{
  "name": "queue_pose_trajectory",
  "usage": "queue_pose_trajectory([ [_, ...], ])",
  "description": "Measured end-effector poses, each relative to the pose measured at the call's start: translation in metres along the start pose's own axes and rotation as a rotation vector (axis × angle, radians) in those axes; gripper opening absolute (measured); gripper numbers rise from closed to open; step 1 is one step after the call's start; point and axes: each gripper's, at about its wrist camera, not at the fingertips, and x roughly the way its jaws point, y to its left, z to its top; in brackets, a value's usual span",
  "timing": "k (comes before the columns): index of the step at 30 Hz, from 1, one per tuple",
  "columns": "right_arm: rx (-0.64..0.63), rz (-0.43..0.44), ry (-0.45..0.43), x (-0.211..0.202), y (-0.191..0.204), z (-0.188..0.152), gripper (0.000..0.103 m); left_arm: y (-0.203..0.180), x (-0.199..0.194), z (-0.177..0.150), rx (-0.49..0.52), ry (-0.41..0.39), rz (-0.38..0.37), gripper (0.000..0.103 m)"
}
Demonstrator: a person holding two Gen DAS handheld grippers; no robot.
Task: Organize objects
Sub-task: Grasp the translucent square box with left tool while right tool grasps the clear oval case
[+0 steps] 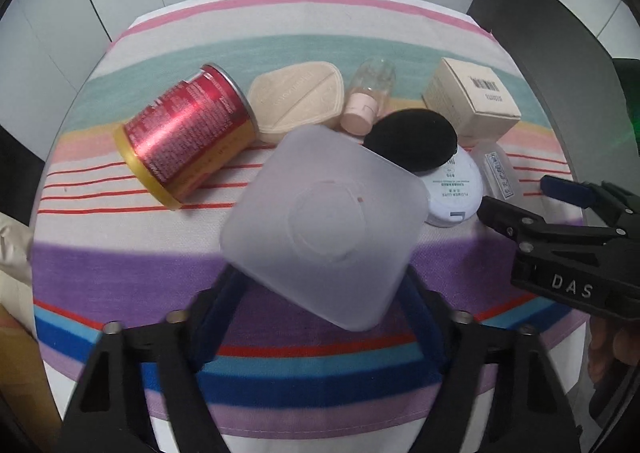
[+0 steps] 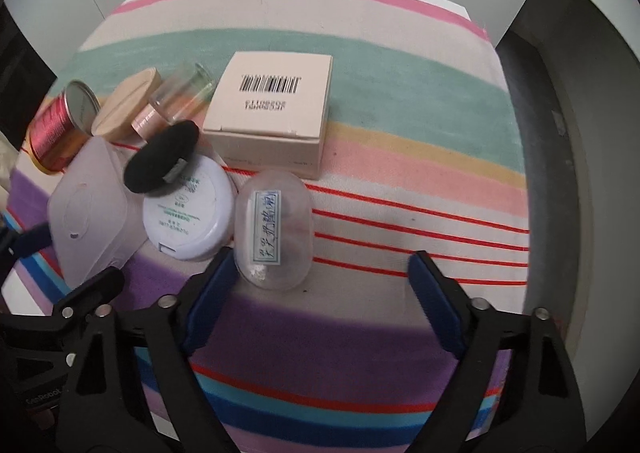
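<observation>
Left wrist: left hand-held gripper (image 1: 320, 293) clamps frosted box (image 1: 324, 229) (red can (image 1: 186, 135) beside); right (image 2: 320, 277) gapes.

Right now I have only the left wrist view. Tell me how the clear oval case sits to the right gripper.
Observer: The clear oval case lies off-centre, by the right gripper's left finger; the jaws stand open.
Operator: Report what lies right of it.
Observer: Only bare striped cloth; the barcode box sits behind.
Operator: Check the left gripper's grip.
Observer: One blue finger rests against the frosted box's side.
</observation>
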Motion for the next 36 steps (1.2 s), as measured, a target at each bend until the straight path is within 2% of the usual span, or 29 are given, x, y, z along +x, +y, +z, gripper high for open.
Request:
queue_pose_trajectory([
  [1, 0.009, 0.01, -0.005, 0.0, 0.0, 0.0, 0.084, 0.001, -0.002, -0.001, -0.001, 0.002, -0.001, 0.056],
  [2, 0.009, 0.007, -0.015, -0.001, 0.001, -0.001, 0.08, 0.003, -0.003, -0.001, -0.016, 0.007, -0.012, 0.054],
  [3, 0.004, 0.009, -0.029, -0.002, 0.003, -0.001, 0.07, 0.005, -0.004, -0.002, -0.039, 0.009, -0.03, 0.051],
  [4, -0.003, 0.011, -0.035, -0.003, 0.004, -0.001, 0.065, 0.007, -0.005, -0.004, -0.05, 0.01, -0.038, 0.048],
  [6, -0.025, 0.02, -0.035, -0.006, 0.009, 0.0, 0.047, 0.008, -0.007, -0.006, -0.059, 0.007, -0.039, 0.046],
  [8, -0.035, 0.022, -0.03, -0.007, 0.012, -0.001, 0.043, 0.007, -0.007, -0.008, -0.047, -0.005, -0.032, 0.047],
  [9, -0.036, 0.021, -0.03, -0.007, 0.013, -0.003, 0.042, 0.006, -0.006, -0.008, -0.038, -0.01, -0.021, 0.055],
  [10, -0.036, 0.02, -0.033, -0.005, 0.016, -0.004, 0.042, 0.006, -0.005, -0.008, -0.029, -0.015, 0.003, 0.074],
  [11, -0.038, 0.019, -0.034, -0.005, 0.017, -0.005, 0.042, 0.006, -0.004, -0.008, -0.022, -0.019, 0.028, 0.084],
  [12, -0.042, 0.018, -0.031, -0.012, 0.011, 0.001, 0.042, 0.007, -0.003, -0.007, -0.021, -0.027, 0.059, 0.101],
  [13, -0.044, 0.018, -0.031, -0.011, 0.011, 0.001, 0.042, 0.008, -0.004, -0.007, -0.025, -0.05, 0.084, 0.103],
  [15, -0.045, 0.018, -0.031, -0.012, 0.012, 0.0, 0.042, 0.009, -0.001, -0.003, -0.04, -0.053, 0.092, 0.103],
  [19, -0.039, 0.012, -0.028, -0.01, 0.009, 0.006, 0.042, 0.007, 0.003, 0.004, -0.084, -0.052, 0.047, 0.103],
  [27, -0.029, 0.012, -0.027, -0.007, -0.007, 0.006, 0.042, -0.007, 0.02, 0.03, -0.012, -0.064, 0.099, 0.103],
  [29, -0.026, 0.007, -0.029, -0.007, -0.009, 0.005, 0.042, -0.006, 0.023, 0.032, -0.016, -0.062, 0.082, 0.103],
  [31, -0.025, 0.006, -0.034, -0.007, -0.01, 0.004, 0.046, -0.002, 0.024, 0.032, -0.032, -0.061, 0.061, 0.103],
  [33, -0.024, -0.011, -0.039, -0.007, -0.012, 0.003, 0.064, -0.003, 0.024, 0.031, -0.031, -0.067, 0.062, 0.102],
  [36, 0.002, 0.002, -0.04, -0.004, -0.016, 0.002, 0.073, -0.003, 0.022, 0.028, -0.047, -0.075, 0.057, 0.101],
])
